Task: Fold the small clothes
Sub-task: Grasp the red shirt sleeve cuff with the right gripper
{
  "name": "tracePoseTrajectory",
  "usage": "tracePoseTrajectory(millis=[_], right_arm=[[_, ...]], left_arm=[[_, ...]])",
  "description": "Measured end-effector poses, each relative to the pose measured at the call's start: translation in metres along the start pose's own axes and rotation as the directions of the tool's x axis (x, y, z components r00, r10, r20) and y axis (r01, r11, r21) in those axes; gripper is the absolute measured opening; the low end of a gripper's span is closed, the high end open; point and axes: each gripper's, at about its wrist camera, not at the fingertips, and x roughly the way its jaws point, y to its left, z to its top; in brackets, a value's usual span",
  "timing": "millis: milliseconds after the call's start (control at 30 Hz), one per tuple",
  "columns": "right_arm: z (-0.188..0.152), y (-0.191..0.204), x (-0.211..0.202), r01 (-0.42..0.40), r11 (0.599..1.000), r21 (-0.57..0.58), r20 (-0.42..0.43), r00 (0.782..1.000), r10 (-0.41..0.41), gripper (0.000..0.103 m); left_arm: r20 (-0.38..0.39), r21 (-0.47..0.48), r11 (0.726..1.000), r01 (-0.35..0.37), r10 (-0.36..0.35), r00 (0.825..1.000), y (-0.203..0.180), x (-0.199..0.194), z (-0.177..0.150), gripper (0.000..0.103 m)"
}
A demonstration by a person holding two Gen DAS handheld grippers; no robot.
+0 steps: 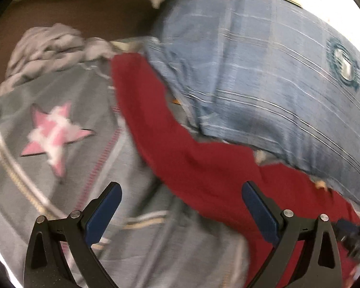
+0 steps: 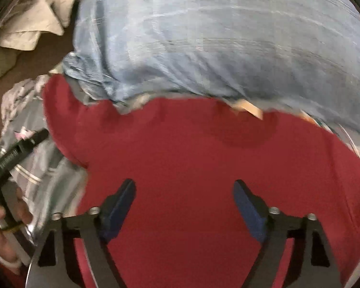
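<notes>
Hand-held gripper, right (image 2: pixel 183 200), jaws apart and empty, poised over the red garment (image 2: pixel 204 158); hand-held gripper, left (image 1: pixel 181 207), likewise apart and empty, straddling the red cloth's edge beside the grey star-print garment (image 1: pixel 60 129). A blue plaid garment (image 1: pixel 264 72) overlaps the red one's far side. Judged step: seizing the red piece. Good practice would be to pinch a single layer at two edge points, clear of the plaid. No container is visible; the supporting surface is mostly hidden.
</notes>
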Motion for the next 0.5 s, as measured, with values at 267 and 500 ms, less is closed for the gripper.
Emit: tracePoseTrajectory(millis=[267,500], right_arm=[[0.090,0.118,0.042,-0.189,0.962,-0.197,-0.007,0.981,0.192,0.079],[0.147,0.230,0.097,-0.383,0.874,-0.300,-0.074,0.922,0.379,0.080]], left_arm=[[0.007,-0.067,0.982,-0.175,0.176,0.984,0.029,-0.009,-0.006,0.100],[0.036,-0.114,0.962,-0.249,0.255,0.966,0.039,-0.018,-0.007,0.101]])
